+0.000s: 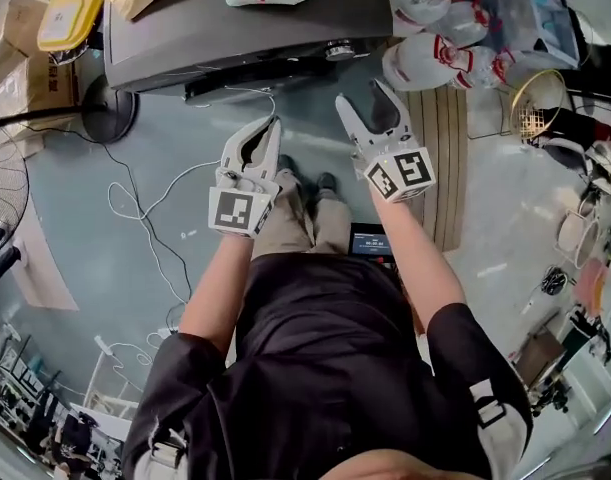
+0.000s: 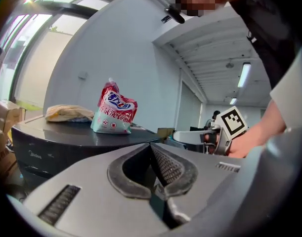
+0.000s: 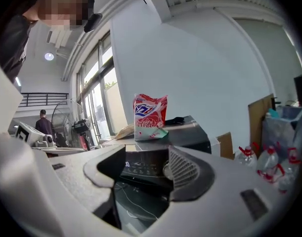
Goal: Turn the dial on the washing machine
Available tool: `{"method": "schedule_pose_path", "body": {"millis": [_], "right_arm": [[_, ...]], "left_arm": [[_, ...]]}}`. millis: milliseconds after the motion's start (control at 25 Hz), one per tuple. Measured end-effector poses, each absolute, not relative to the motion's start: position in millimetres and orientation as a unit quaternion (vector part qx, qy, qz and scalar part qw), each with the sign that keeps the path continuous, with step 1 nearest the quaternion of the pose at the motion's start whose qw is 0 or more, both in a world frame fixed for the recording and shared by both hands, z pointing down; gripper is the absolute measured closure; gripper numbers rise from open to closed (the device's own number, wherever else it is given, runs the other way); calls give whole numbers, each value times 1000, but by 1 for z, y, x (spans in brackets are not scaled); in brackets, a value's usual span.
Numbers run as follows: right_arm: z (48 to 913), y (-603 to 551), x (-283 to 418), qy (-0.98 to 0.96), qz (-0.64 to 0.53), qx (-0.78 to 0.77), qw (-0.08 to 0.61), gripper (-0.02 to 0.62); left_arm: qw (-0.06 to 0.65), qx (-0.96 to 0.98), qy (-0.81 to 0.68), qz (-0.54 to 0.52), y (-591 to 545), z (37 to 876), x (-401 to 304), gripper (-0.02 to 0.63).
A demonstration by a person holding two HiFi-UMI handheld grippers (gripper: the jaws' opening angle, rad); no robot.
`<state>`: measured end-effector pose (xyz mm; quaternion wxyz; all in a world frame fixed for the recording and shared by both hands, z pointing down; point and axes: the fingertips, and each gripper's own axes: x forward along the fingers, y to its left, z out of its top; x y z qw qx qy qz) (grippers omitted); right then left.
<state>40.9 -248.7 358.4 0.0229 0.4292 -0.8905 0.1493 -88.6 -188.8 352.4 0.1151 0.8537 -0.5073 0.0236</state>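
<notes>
Facing the washing machine (image 1: 235,43) in the head view, the left claw (image 1: 273,123) and right claw (image 1: 362,93) hang short of it, its dial (image 1: 340,50) on the front edge. Left gripper view: claw clenched, empty. Right gripper view: claw released, framing the distant dial.

A red-and-white bag (image 2: 113,110), clustered plastic bottles (image 1: 432,50), a floor fan (image 1: 1,184) and loose white cable (image 1: 173,181).

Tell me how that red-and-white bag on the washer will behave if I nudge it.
The bag stands upright on a narrow base atop the washing machine, so a nudge would probably tip it. Its crinkled, bulging sides suggest a soft pouch that would likely dent, not resist. The glossy film may slip.
</notes>
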Motion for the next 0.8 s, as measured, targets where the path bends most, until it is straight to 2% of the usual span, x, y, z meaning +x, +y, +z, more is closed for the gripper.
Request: {"method": "schedule_pose_path", "body": {"millis": [280,800], "right_arm": [[406,-282,33,-860,166,481,34,334],[463,-323,46,-829,209,519,12,281]], "left_arm": [[109,894,-431,54,-210,399,-85,612],[127,884,-447,44,-246,429,-82,612]]}}
